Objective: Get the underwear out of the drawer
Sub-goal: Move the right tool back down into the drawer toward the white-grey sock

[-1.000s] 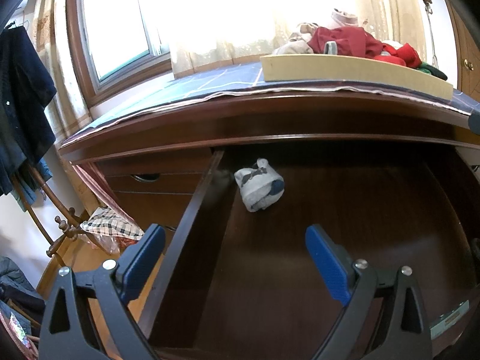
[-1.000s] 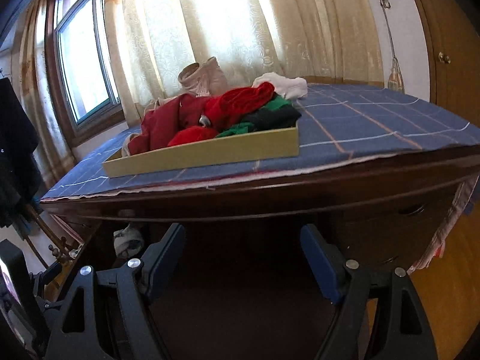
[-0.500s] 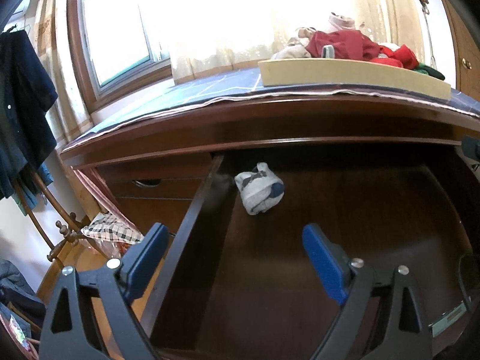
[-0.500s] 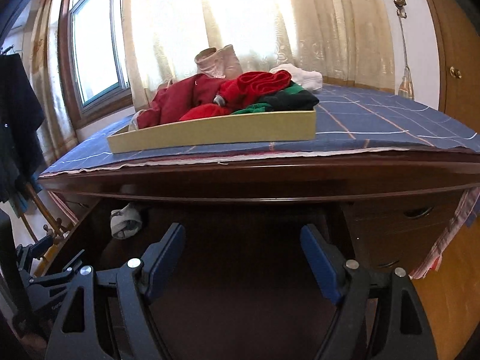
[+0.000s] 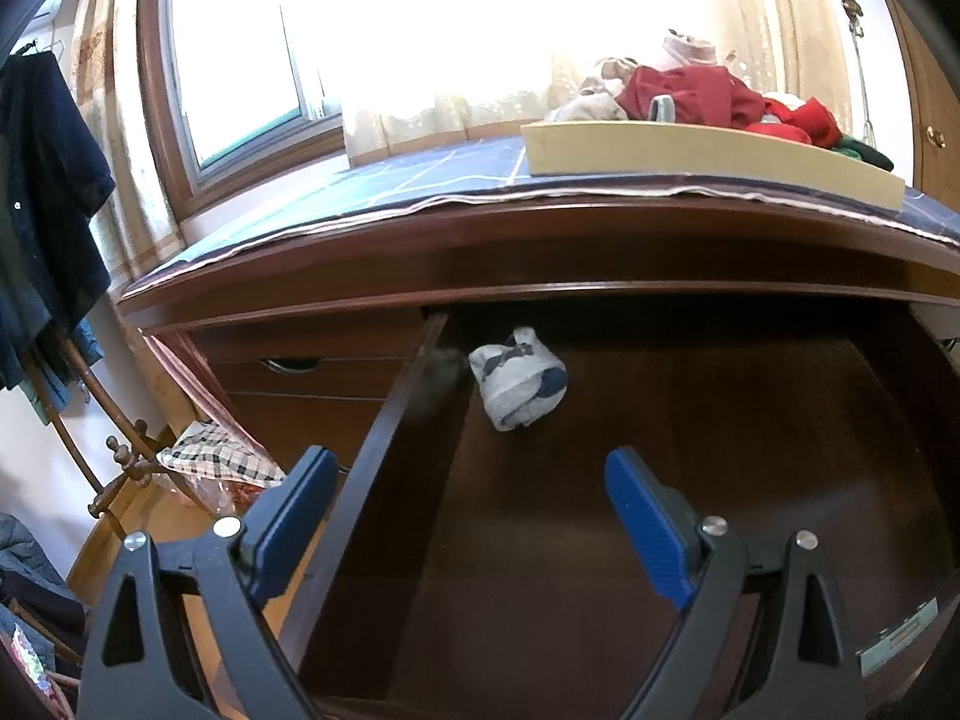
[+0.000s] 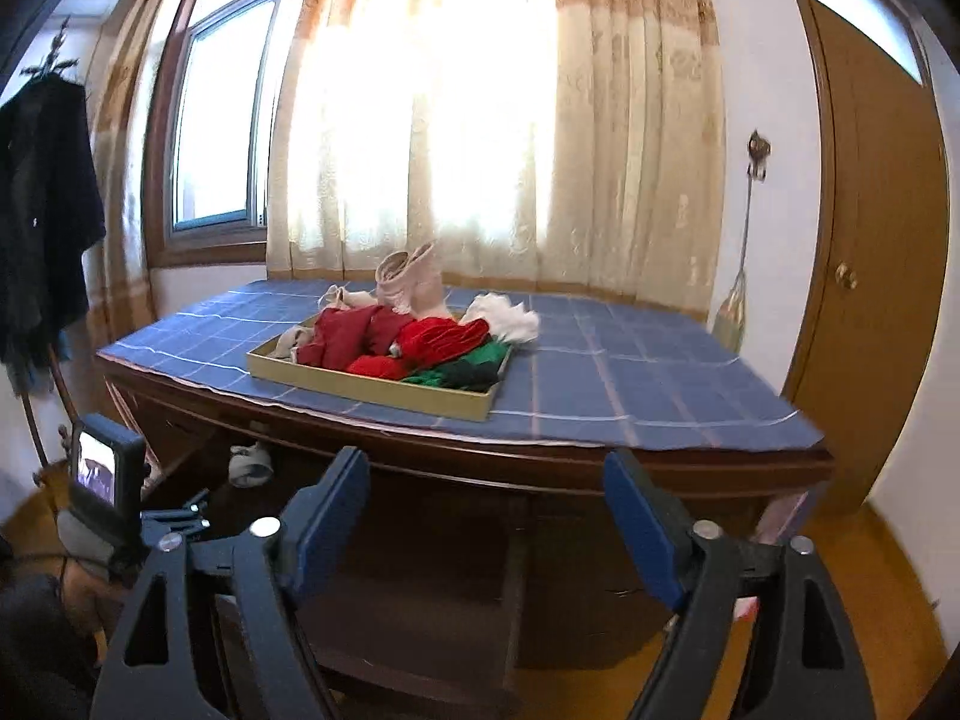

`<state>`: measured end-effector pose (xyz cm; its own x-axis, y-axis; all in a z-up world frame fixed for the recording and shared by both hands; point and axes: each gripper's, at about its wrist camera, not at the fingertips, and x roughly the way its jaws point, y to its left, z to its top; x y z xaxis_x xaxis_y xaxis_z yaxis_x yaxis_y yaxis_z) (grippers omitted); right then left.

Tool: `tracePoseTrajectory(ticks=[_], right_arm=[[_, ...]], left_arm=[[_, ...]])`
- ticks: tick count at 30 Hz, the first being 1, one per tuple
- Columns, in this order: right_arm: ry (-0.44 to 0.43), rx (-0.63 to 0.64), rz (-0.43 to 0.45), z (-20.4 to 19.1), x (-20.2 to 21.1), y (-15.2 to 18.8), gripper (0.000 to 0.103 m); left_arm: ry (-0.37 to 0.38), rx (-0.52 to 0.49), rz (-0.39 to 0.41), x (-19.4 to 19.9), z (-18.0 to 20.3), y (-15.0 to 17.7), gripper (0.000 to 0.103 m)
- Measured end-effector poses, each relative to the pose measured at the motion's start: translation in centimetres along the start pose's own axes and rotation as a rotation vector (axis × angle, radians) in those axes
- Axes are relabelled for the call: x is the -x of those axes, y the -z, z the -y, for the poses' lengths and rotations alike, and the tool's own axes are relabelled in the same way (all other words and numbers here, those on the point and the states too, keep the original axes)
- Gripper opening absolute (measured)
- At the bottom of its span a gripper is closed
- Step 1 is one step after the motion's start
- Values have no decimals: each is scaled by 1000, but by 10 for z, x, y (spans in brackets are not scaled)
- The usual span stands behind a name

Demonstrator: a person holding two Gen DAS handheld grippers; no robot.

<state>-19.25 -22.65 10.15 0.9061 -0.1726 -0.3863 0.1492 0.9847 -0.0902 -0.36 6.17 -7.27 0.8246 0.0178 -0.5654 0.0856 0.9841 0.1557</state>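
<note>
A rolled grey-and-navy piece of underwear (image 5: pixel 519 379) lies at the back left of the open wooden drawer (image 5: pixel 690 480). My left gripper (image 5: pixel 474 516) is open and empty, above the drawer's front, short of the roll. My right gripper (image 6: pixel 486 516) is open and empty, held back from the desk and higher, facing the desktop. The roll shows small under the desk edge in the right wrist view (image 6: pixel 251 463). The left gripper's camera unit (image 6: pixel 108 468) shows at that view's left.
A shallow yellow tray (image 6: pixel 372 387) of red, green and white clothes sits on the blue checked cloth (image 6: pixel 630 384) on the desk. A coat rack with dark clothes (image 5: pixel 42 240) stands left. A checked cloth (image 5: pixel 216 462) lies by the closed left drawers. A wooden door (image 6: pixel 870 300) is right.
My right gripper has pulled back and risen, so the whole desktop and tray now show. My left gripper has sunk slightly toward the drawer. The underwear has not moved.
</note>
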Motion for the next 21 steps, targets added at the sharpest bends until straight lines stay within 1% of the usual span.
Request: tracePoseTrajectory(ticks=[2,4,8,9,11,13,15,16,18,21], right_arm=[[-42,32,-16,-5,-9,3,96],[-87,57,-75,-15,-31,10,96],[-236,118,-201,-53,-99,22,96],[-280,149,-223,-66,-117,24,96],[-333,215,-267,-89,-149,26,96],[-371,267,-305,-106,-174,26,93],[-432,324,-355,-125,-200,27,84],[-466,345,-381,-133,-211,29,82],[-523,389,-412,-150,-232,33,81],[-567,448,-434,-173,-256,42,81]], left_arm=[[-2,8,1,0,-1,0,93],[-2,12,2,0,-1,0,93],[-1,5,5,1,-1,1,93],[-2,2,9,2,-1,1,93],[-11,3,23,4,-1,3,93],[-14,14,36,7,-2,4,93],[-17,25,50,9,-3,5,93],[-22,25,53,9,-3,5,93],[-22,31,47,8,-3,3,93],[-15,47,40,7,-5,2,93]])
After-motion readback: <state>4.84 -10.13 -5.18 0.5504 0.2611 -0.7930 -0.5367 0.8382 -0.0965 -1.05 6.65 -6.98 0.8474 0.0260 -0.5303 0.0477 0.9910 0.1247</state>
